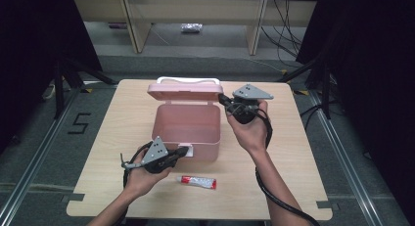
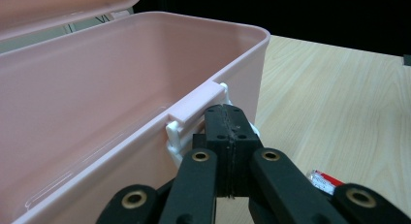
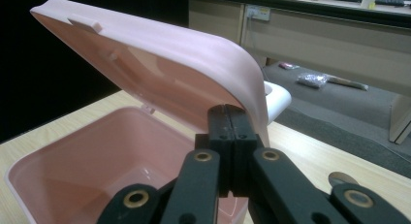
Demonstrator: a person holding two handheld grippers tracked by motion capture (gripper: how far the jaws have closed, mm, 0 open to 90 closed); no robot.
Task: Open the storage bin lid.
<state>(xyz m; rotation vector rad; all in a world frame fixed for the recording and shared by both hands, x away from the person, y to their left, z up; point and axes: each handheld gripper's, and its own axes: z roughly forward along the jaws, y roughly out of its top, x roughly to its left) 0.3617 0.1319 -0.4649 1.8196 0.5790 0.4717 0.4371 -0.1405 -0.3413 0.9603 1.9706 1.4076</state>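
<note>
Right tool [image 1: 226,101] is closed, jaws pressed flat together with nothing between them, tips against the right edge of the raised lid [image 1: 185,90] of the pink storage box [image 1: 186,128]. Left tool [image 1: 182,151] is closed too, also holding nothing, tips at the white latch [image 2: 175,133] on the box's front wall. The box sits mid-counter [image 1: 107,138], open, interior looks bare, white carry handle [image 1: 188,80] at the back. A small red-and-white tube [image 1: 198,182] lies on the counter just in front of the box, between the two forearms.

Risks, as I read it:
- Lid is propped by a push, not a grip (closed jaws can't clamp it). If the right tool slips off the rounded edge, the lid could drop shut.
- Left tool pressing on the latch could slide the light, unweighted box back across the counter.
- Both tools must open before either can pick up the tube, so the lid loses its support at that point unless the hinge holds it.

Hard to read: tube label too small; hinge hidden behind the lid; in the left gripper view the tube [image 2: 325,181] is cut off by the jaw; true latch contact unclear.
</note>
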